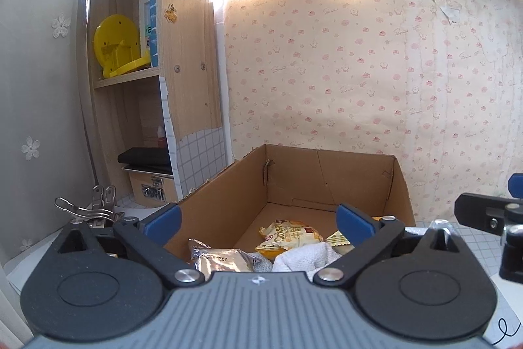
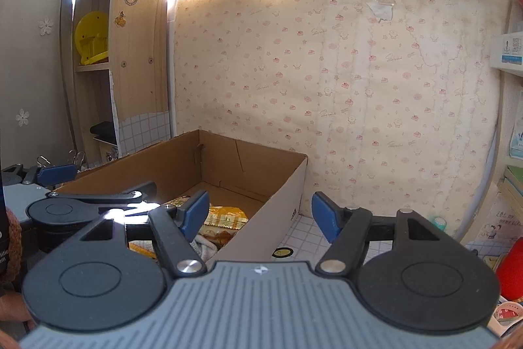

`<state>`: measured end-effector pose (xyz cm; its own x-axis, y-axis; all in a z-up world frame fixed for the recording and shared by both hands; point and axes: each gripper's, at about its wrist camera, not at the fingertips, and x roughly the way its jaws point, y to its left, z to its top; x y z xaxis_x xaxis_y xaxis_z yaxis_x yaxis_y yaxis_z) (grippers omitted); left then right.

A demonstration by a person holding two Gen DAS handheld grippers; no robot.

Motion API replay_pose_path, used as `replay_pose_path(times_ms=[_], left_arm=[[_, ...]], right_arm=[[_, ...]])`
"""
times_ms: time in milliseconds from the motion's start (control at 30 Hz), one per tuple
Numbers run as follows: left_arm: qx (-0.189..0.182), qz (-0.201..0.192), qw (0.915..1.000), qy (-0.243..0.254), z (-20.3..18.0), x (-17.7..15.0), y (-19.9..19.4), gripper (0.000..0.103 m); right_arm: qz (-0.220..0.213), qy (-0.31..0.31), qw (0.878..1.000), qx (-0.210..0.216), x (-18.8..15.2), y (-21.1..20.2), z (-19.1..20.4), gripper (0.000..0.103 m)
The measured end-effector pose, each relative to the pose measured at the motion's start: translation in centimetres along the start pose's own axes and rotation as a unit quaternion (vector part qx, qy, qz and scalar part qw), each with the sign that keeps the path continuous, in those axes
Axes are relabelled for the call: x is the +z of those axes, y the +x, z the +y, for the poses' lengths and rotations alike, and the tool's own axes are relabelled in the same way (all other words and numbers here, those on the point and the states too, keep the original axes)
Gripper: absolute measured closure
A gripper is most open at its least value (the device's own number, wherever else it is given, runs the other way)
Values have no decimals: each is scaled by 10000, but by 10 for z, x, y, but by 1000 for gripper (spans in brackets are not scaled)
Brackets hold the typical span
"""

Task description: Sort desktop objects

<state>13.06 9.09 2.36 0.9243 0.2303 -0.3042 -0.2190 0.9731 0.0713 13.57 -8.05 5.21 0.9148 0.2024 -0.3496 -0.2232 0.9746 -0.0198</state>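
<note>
An open cardboard box stands on the tiled desk against the wallpapered wall. Inside lie a yellow snack packet, a silver packet and a white cloth. My left gripper hovers over the box's near end, open very wide, with nothing between its blue pads. My right gripper is open at the box's right near corner: one pad is over the inside near the yellow packet, the other over the desk. It holds nothing. The left gripper's blue finger shows at the left.
Metal clips lie left of the box. The wooden shelf unit holds a yellow plastic item and a latched case. On the right are a red object, a teal roll and stacked books.
</note>
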Motion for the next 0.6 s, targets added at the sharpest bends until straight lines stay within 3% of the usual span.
replay_pose_path(times_ms=[300,600], left_arm=[[61,261,9996,-40,5,-8,-1,0],[23,204,9997,-94,6,-3,-8,0]], right_arm=[[78,136,9999,19,-19,-18,-4,30],[45,59,9999,113,-20,-24,4,30]])
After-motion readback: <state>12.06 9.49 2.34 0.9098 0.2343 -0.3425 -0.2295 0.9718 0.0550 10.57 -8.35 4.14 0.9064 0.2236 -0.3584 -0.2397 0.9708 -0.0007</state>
